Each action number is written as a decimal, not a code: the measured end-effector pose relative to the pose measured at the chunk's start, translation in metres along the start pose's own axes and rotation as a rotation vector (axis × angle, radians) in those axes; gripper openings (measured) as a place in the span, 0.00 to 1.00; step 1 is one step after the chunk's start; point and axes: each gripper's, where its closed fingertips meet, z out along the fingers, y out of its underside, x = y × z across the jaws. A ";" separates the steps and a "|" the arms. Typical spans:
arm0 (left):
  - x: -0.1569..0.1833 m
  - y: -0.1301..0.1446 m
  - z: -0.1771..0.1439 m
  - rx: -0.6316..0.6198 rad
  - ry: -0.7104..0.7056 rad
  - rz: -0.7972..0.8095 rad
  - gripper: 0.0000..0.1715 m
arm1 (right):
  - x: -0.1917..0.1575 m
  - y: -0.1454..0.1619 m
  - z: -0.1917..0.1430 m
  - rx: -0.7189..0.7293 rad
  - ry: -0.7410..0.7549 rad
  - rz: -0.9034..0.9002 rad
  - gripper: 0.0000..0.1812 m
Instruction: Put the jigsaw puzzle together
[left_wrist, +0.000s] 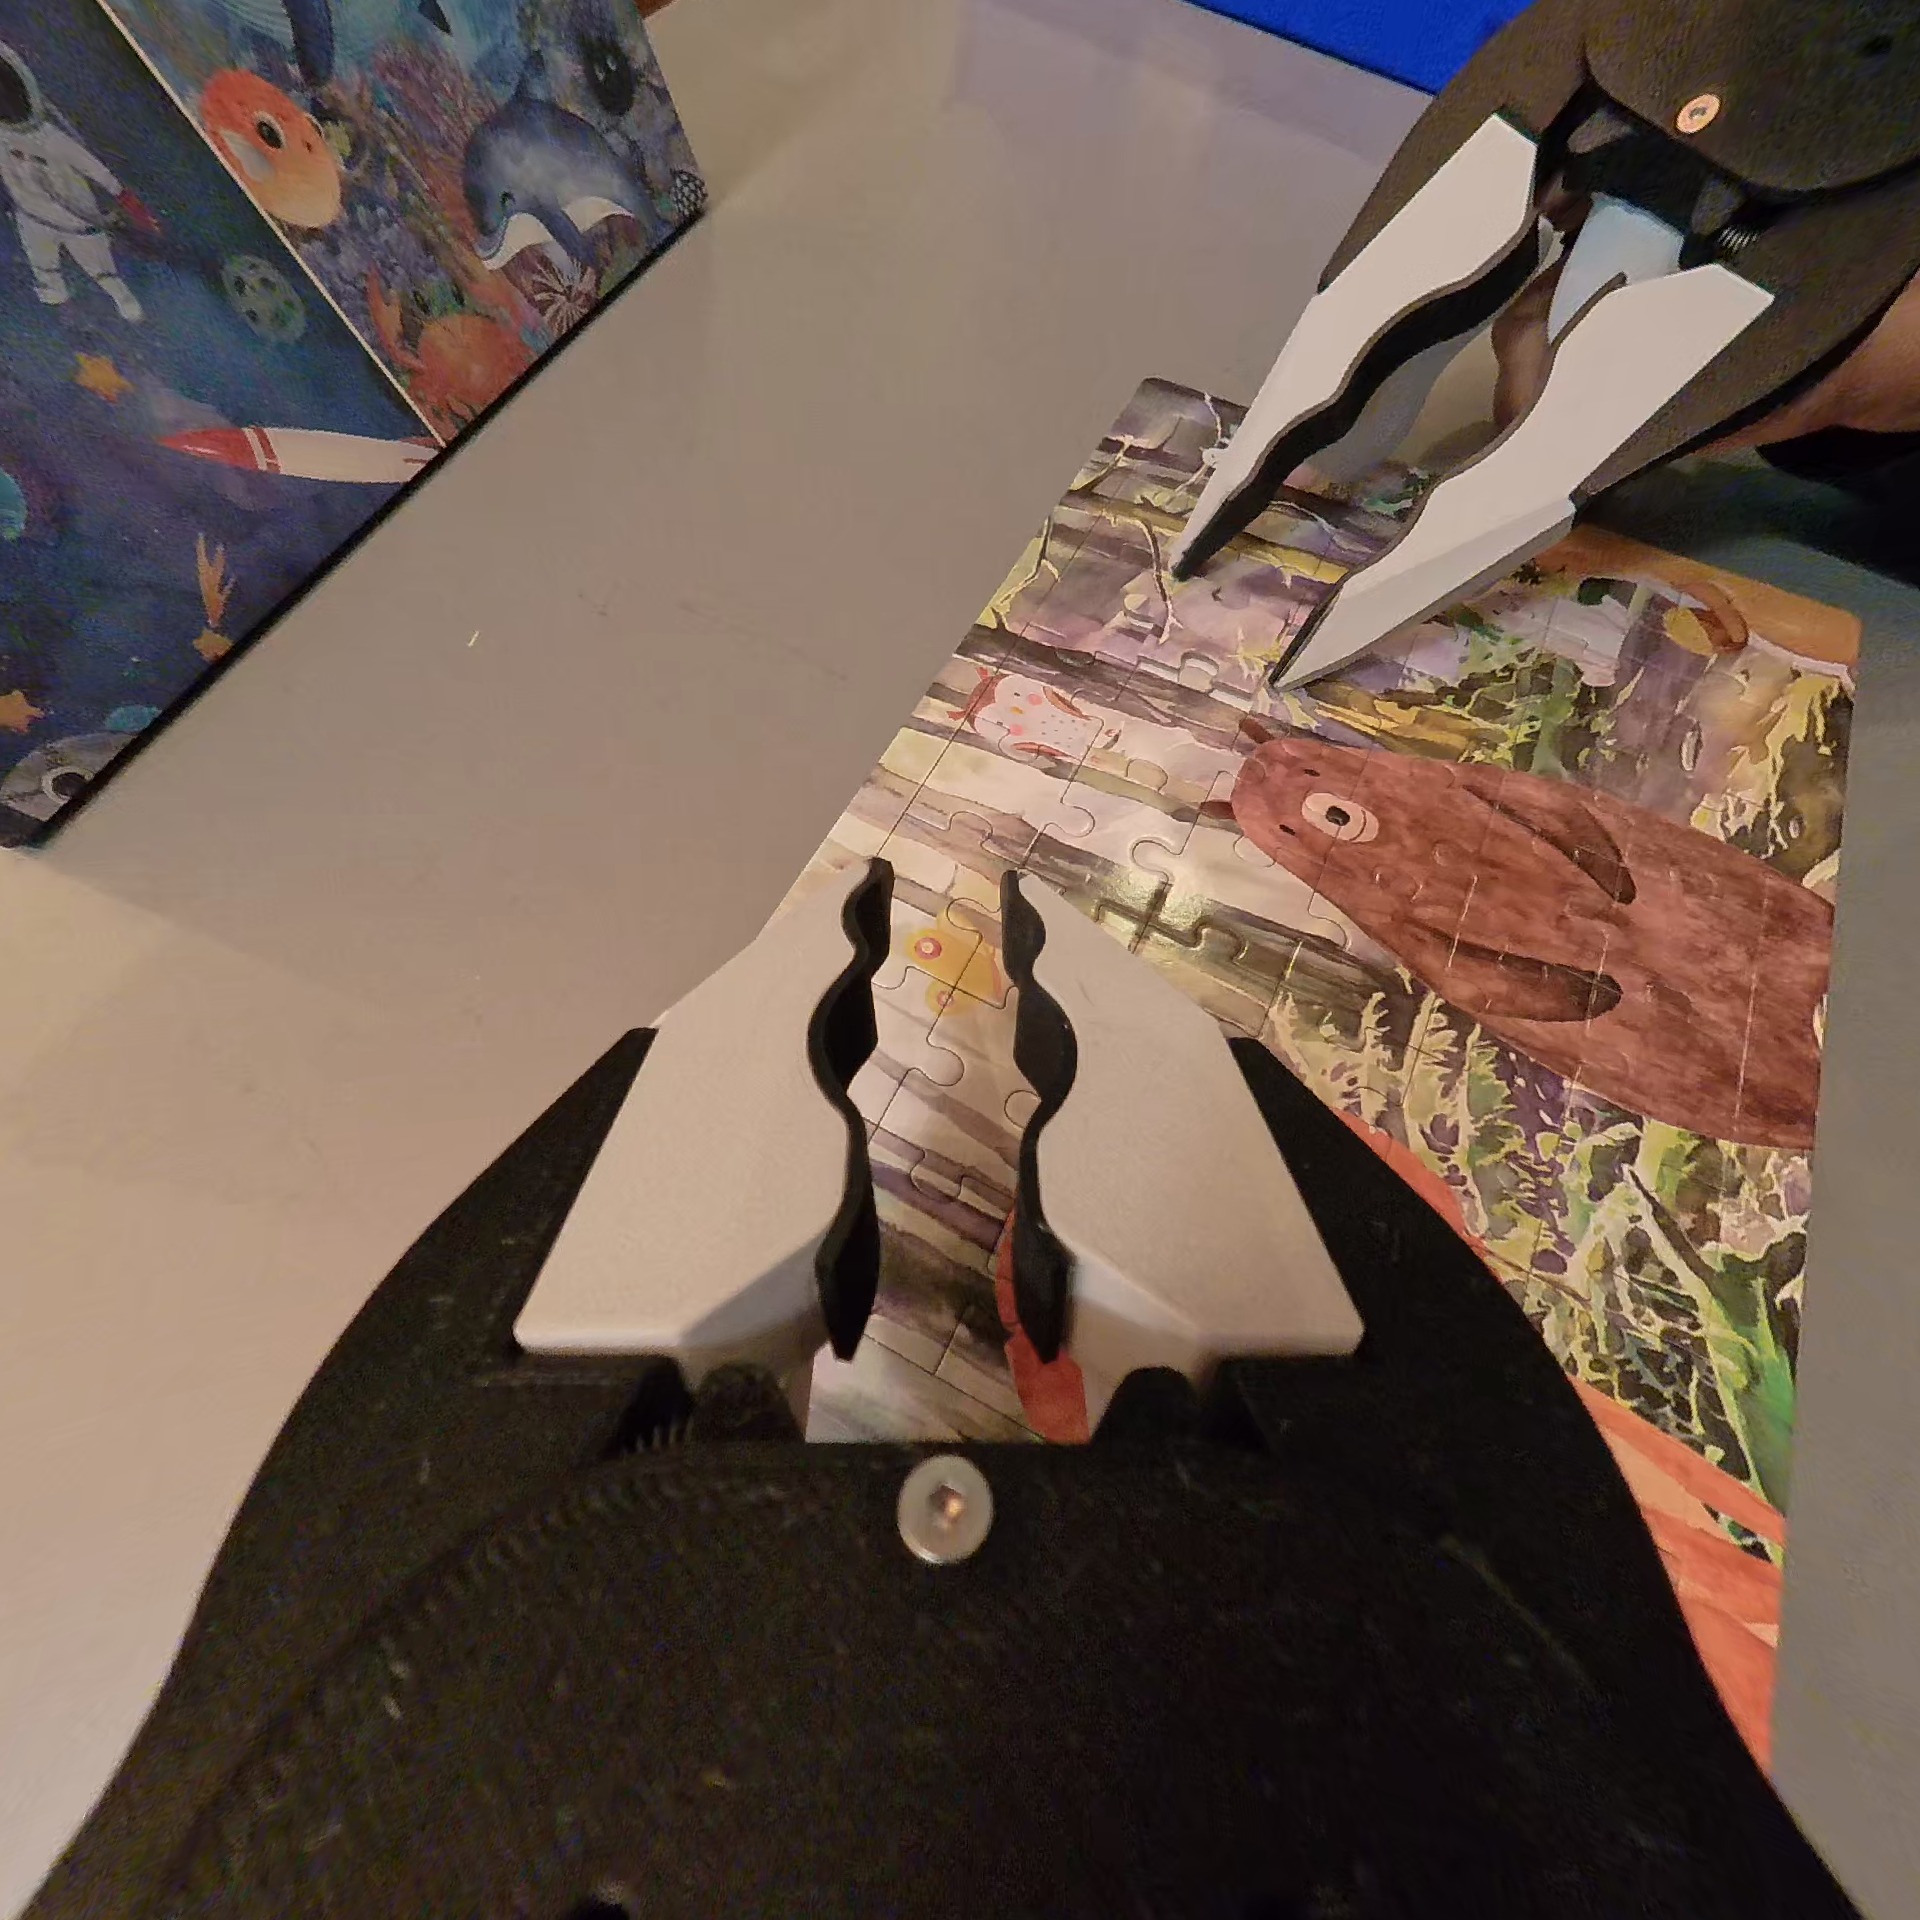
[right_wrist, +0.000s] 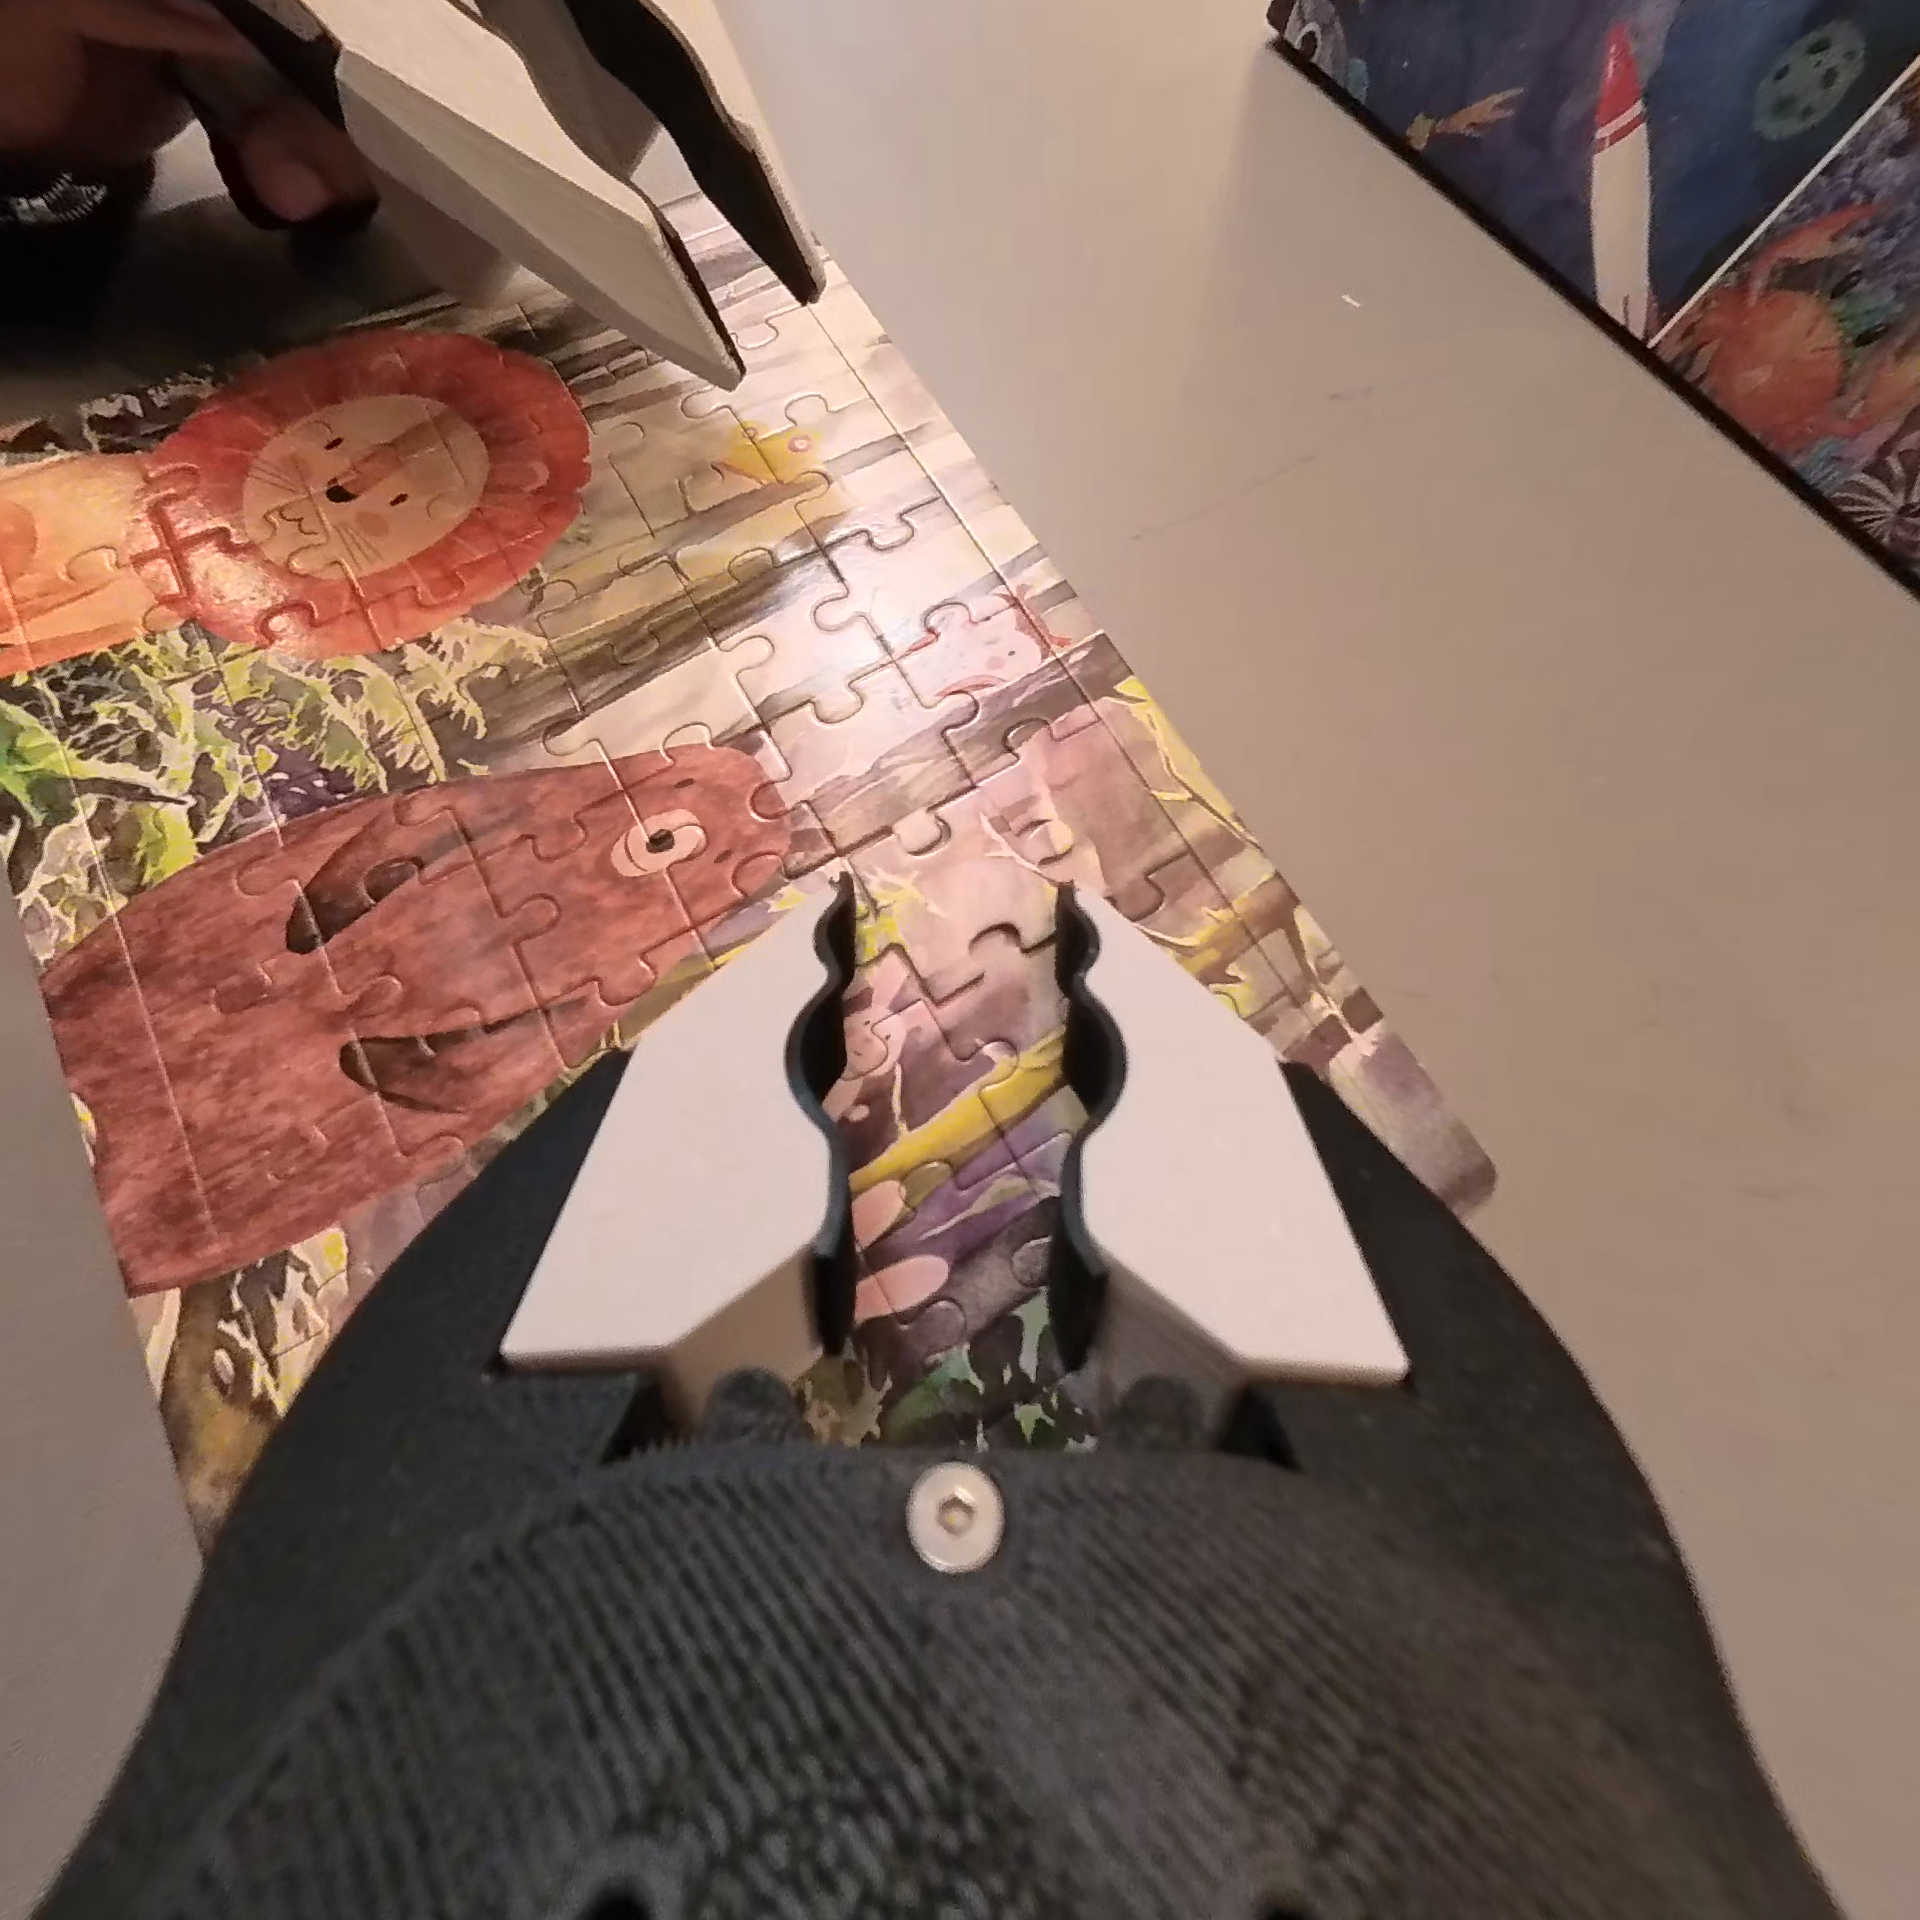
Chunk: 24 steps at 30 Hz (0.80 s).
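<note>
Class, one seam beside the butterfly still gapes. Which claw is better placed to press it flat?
Left, probably: the left claw hovers open beside that seam, while the right claw sits farther up the puzzle.

illustrated box (left_wrist: 239, 343) (right_wrist: 1704, 208), grey table (left_wrist: 727, 520) (right_wrist: 1455, 727)

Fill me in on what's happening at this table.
A person is working a jigsaw puzzle with two hand-held grippers on a grey table. The puzzle lies flat and looks fully joined in the parts that show, lion and brown animal included. The left gripper hangs over one end, the right gripper over the other; both have open, empty jaws. No loose pieces are in view. The picture box stands off to the side.
</note>
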 end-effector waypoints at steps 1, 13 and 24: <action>0.000 0.000 0.000 0.000 0.000 0.000 0.11 | 0.000 0.000 0.000 0.000 -0.001 -0.001 0.20; 0.000 0.000 0.000 0.001 0.001 -0.003 0.11 | -0.002 -0.001 0.001 0.000 -0.001 -0.008 0.20; 0.000 0.000 0.000 0.000 0.001 -0.002 0.11 | -0.001 -0.007 -0.002 0.029 0.015 -0.023 0.19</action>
